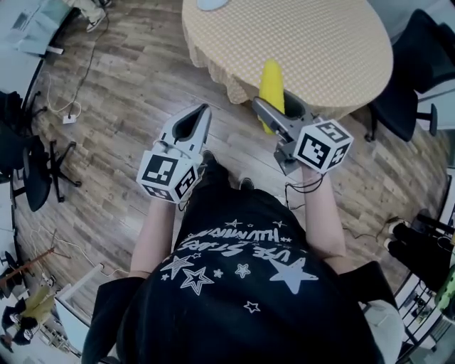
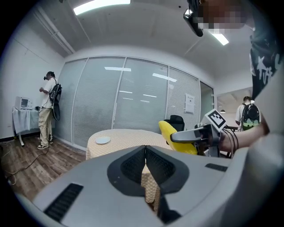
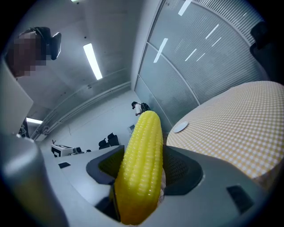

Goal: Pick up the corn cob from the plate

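Note:
A yellow corn cob (image 1: 271, 84) stands upright between the jaws of my right gripper (image 1: 276, 106), which is shut on it, at the near edge of the round table (image 1: 313, 43). In the right gripper view the corn cob (image 3: 143, 159) fills the middle of my right gripper (image 3: 140, 177). A small pale plate (image 1: 211, 3) lies bare on the table's far side, also visible as the plate (image 3: 180, 127) and the plate (image 2: 103, 140). My left gripper (image 1: 205, 109) hangs over the floor left of the table, shut with nothing in it; its jaws meet in my left gripper (image 2: 145, 153).
The table wears a yellow checked cloth (image 2: 128, 136). A black office chair (image 1: 409, 92) stands at its right, another chair (image 1: 39, 178) at far left. Cables (image 1: 67, 106) trail over the wooden floor. A person (image 2: 48, 108) stands by the glass wall, another person (image 2: 248, 116) farther right.

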### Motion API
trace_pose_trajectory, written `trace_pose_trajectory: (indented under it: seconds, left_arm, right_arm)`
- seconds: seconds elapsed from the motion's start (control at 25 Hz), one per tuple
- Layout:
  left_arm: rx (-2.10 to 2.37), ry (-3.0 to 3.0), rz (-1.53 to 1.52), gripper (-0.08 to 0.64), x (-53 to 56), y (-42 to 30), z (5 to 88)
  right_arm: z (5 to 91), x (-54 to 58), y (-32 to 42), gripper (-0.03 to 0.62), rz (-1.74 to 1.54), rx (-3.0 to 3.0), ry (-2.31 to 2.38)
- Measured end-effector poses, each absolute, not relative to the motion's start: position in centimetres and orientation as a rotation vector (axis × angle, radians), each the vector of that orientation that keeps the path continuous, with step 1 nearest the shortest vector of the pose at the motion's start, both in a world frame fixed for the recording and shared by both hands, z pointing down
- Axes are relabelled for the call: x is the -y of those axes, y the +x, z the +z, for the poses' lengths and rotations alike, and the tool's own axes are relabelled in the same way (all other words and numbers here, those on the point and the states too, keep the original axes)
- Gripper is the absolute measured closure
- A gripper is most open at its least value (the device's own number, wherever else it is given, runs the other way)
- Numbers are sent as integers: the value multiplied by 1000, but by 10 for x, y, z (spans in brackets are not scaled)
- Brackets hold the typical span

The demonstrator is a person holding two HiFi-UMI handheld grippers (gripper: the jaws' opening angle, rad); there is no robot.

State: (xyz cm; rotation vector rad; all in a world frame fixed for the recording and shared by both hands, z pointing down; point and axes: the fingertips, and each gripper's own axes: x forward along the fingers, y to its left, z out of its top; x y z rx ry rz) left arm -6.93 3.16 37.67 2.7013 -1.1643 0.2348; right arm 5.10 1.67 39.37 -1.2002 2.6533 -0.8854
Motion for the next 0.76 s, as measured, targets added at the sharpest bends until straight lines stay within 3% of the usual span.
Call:
trace_pose_trajectory:
  seconds: [0.76]
  left_arm:
    - [1185,2704,199,551,-94,-40,377]
  right_arm:
    - [394,-82,75,321,-830,-2710,-1182]
